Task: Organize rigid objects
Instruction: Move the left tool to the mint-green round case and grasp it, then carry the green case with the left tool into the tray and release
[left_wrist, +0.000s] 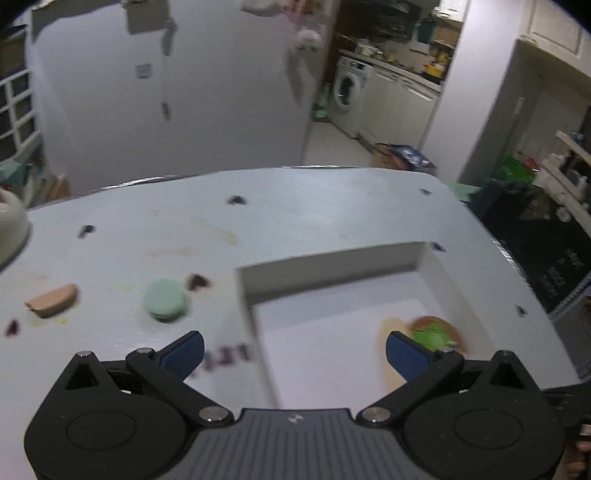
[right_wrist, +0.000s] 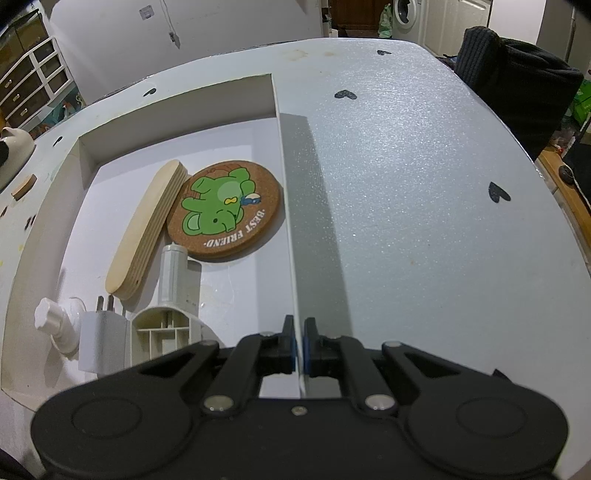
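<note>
A white shallow box (right_wrist: 88, 155) sits on the table. In it lie a round cork coaster with a green elephant (right_wrist: 227, 210), a long wooden oval piece (right_wrist: 144, 229), a white plug adapter (right_wrist: 101, 341), a grey plastic part (right_wrist: 173, 299) and a white knob (right_wrist: 51, 317). My right gripper (right_wrist: 299, 343) is shut on the box's right wall (right_wrist: 291, 236). My left gripper (left_wrist: 295, 350) is open and empty above the box's near left corner. The coaster (left_wrist: 436, 330) shows blurred there. A green round disc (left_wrist: 166, 299) and a tan wooden piece (left_wrist: 53, 299) lie on the table left of the box (left_wrist: 332, 266).
The pale table (right_wrist: 424, 184) has small dark heart marks (right_wrist: 498, 192). A cream rounded vessel (left_wrist: 9, 221) stands at the far left edge. A dark chair back (right_wrist: 517, 88) stands beyond the table's right side. A kitchen with a washing machine (left_wrist: 347, 92) lies behind.
</note>
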